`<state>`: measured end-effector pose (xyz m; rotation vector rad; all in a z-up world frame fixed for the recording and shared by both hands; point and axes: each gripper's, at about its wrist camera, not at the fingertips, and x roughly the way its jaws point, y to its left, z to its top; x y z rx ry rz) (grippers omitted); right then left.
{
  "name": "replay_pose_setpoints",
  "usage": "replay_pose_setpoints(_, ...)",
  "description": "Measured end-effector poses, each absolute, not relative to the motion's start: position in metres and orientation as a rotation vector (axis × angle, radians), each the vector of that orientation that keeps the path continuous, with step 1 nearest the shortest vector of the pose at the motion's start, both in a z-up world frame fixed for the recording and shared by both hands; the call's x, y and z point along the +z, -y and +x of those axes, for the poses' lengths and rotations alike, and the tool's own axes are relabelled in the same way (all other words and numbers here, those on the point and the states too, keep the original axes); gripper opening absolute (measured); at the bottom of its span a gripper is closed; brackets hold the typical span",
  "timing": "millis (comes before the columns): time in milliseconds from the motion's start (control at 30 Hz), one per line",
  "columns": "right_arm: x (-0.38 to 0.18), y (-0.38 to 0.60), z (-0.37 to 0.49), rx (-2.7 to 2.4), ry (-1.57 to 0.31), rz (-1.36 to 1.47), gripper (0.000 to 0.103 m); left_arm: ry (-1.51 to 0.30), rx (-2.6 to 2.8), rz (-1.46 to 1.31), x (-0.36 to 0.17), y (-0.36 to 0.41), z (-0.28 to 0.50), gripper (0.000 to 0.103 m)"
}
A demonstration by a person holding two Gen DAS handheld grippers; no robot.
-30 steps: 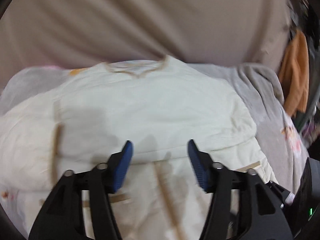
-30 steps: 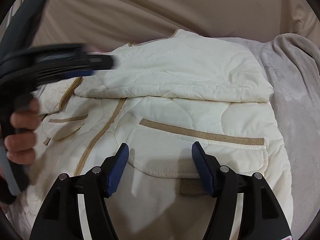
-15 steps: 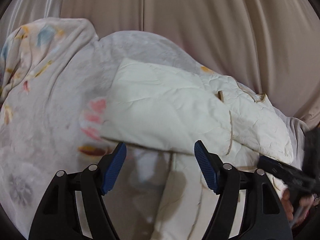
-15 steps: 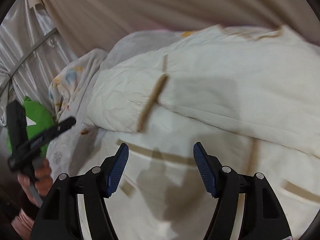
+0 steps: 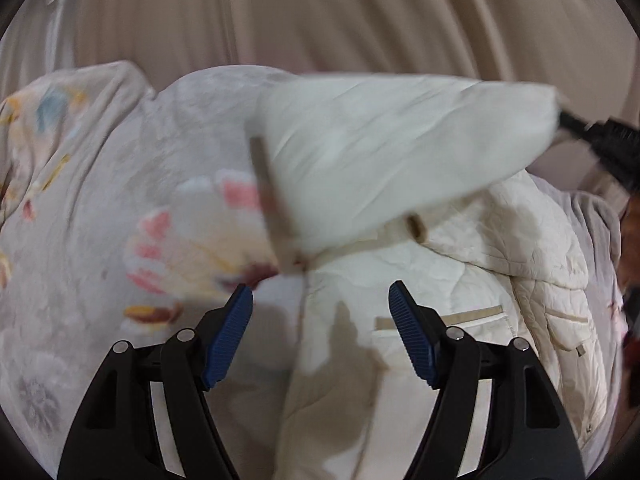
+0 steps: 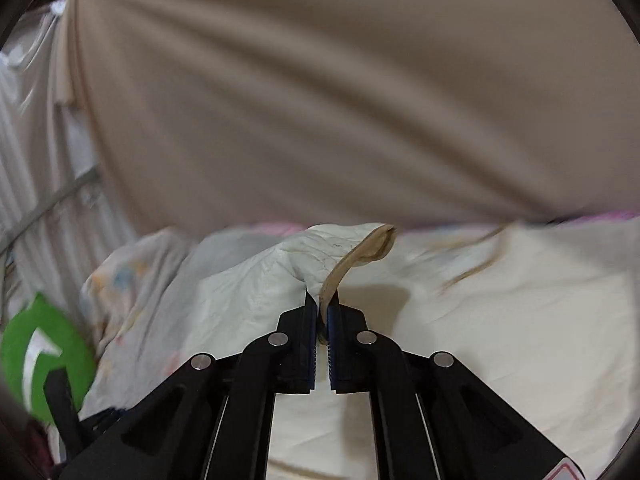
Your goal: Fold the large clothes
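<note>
A cream quilted jacket with tan trim lies on a floral blanket. My right gripper is shut on the tan-edged cuff of a sleeve. That sleeve shows raised above the jacket body in the left wrist view, with the right gripper at its far end. My left gripper is open and empty, low over the jacket's left edge by a tan-trimmed pocket.
The pale floral blanket covers the surface to the left. A beige curtain hangs behind. A green object sits at the lower left of the right wrist view.
My right gripper has closed on the sleeve cuff and lifted it; the sleeve now hangs raised over the jacket. My left gripper stays open over the jacket's left edge.
</note>
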<state>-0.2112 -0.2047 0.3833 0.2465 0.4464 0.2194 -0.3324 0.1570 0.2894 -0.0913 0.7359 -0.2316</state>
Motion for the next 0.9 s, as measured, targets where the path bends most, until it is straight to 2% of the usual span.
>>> replay_pose_setpoints(133,0.380,0.291,-0.220,0.015,-0.459,0.249,0.004,-0.751,-0.246,-0.018,0.289,-0.111,-0.322,0.068)
replay_pose_setpoints(200,0.356,0.328,-0.222,-0.065,-0.506,0.268,0.004,-0.762,-0.241,0.038,0.275,-0.084,-0.286,0.068)
replay_pose_setpoints(367,0.288,0.380,-0.220,-0.137,-0.632,0.301,0.004,-0.747,-0.116,0.144,0.262,-0.055,-0.260,0.069)
replay_pose_setpoints(433,0.264,0.388,-0.215,-0.141,-0.677,0.312,0.004,-0.744,-0.083,0.162,0.257,-0.055,-0.252,0.066)
replay_pose_setpoints(467,0.258,0.385,-0.214,-0.140,-0.687,0.305,0.004,-0.752,-0.067,0.164,0.254,-0.058,-0.239,0.061)
replay_pose_setpoints(533,0.259,0.381,-0.215,-0.149,-0.673,0.278,0.004,-0.763,-0.060,0.131,0.254,-0.062,-0.240,0.061)
replay_pose_setpoints(667,0.287,0.386,-0.248,-0.067,-0.485,0.322,0.004,-0.779,-0.048,0.101,0.251,-0.065,-0.252,0.061)
replay_pose_setpoints(700,0.284,0.388,-0.249,-0.072,-0.488,0.324,0.004,-0.783,-0.050,0.091,0.248,-0.066,-0.252,0.062)
replay_pose_setpoints(800,0.229,0.395,-0.213,-0.132,-0.719,0.296,0.004,-0.780,-0.047,0.074,0.243,-0.068,-0.241,0.066)
replay_pose_setpoints(900,0.229,0.398,-0.212,-0.136,-0.720,0.302,0.006,-0.773,-0.037,0.087,0.242,-0.066,-0.247,0.066)
